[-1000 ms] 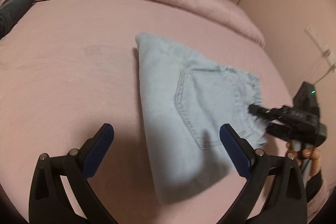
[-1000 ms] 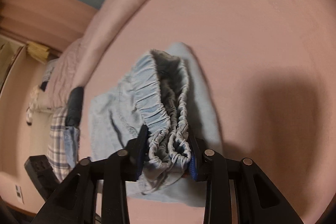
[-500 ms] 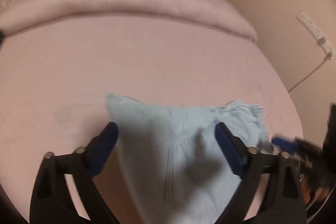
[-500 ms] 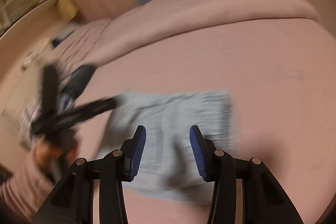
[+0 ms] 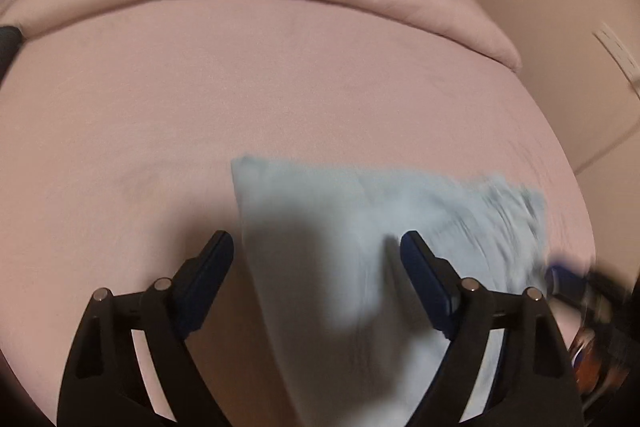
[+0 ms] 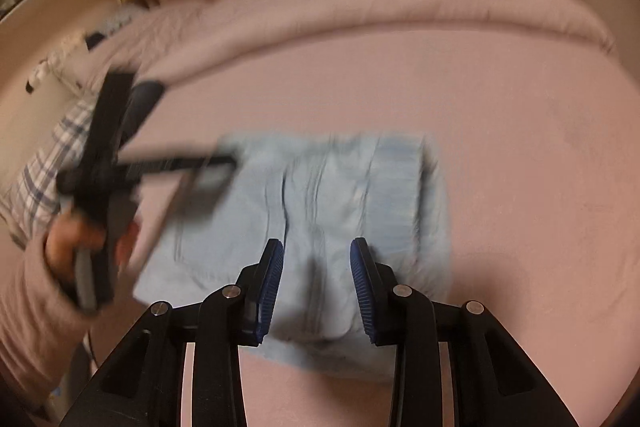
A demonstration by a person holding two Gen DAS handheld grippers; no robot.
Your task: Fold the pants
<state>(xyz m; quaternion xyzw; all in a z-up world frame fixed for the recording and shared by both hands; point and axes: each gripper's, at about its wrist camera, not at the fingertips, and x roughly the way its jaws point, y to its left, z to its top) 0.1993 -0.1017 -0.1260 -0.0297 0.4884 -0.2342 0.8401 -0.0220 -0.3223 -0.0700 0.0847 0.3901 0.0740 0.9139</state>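
We see the pants (image 6: 320,211) folded flat on the bed (image 5: 280,87), both grippers (image 5: 316,267) (image 6: 317,275) above them with jaws spread and empty; soft, light denim, best pinched at a folded edge.

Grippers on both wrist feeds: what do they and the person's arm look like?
Both are black plastic frames with silver pivot pins. The left gripper carries smooth dark navy pads; the right gripper has brighter blue ribbed pads. The left hand wears a pale pink sleeve. No cables or markings can be made out.
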